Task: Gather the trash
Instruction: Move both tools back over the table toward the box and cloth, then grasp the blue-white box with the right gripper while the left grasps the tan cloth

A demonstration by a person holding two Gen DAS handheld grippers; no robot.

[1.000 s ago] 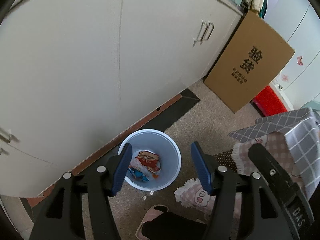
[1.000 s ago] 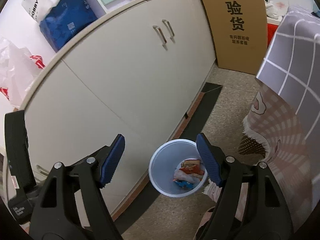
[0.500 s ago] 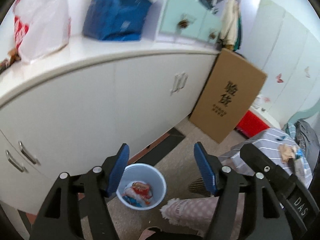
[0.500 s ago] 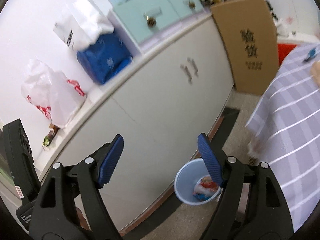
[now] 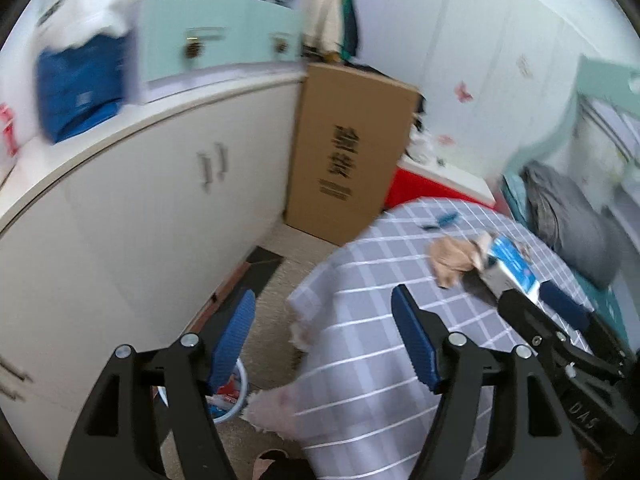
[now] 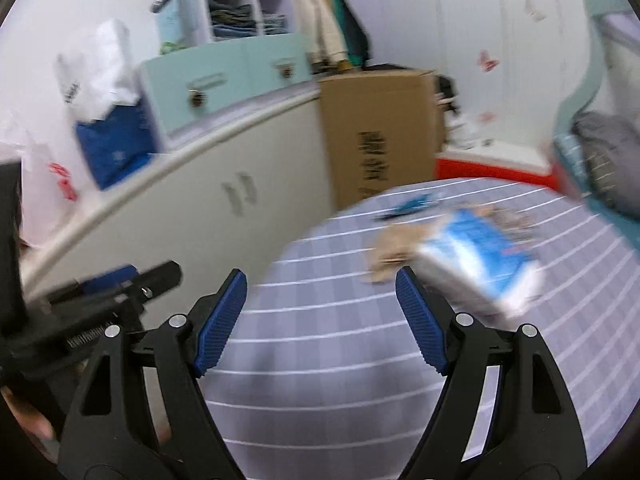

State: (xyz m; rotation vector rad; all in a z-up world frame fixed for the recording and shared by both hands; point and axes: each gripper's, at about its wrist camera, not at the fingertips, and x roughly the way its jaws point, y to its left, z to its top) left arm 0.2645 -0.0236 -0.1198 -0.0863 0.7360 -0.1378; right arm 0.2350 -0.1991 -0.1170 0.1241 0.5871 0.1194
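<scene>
A round table under a grey checked cloth (image 5: 384, 280) (image 6: 340, 344) fills the right of both blurred wrist views. On it lie crumpled brown paper (image 5: 452, 260) (image 6: 396, 248), a blue-and-white carton (image 5: 508, 268) (image 6: 480, 264) and a small blue scrap (image 5: 444, 219) (image 6: 412, 204). My left gripper (image 5: 323, 320) hangs over the table's near edge, its jaws opening with nothing between them. The right gripper (image 6: 320, 292) stands open and empty short of the carton. A pale blue bin (image 5: 236, 396) with wrappers sits on the floor at lower left, partly behind my left finger.
A long white cabinet (image 5: 140, 220) runs along the left, with mint drawers (image 6: 224, 76) and a blue bag (image 5: 76, 92) on top. A tall cardboard box (image 5: 352, 160) leans at its end, a red crate (image 5: 436, 184) beside it. Grey clothing (image 5: 568, 216) lies at the right.
Both grippers have risen and swung right, from over the floor bin to the table. The bin slid to the left view's lower corner and left the right view.
</scene>
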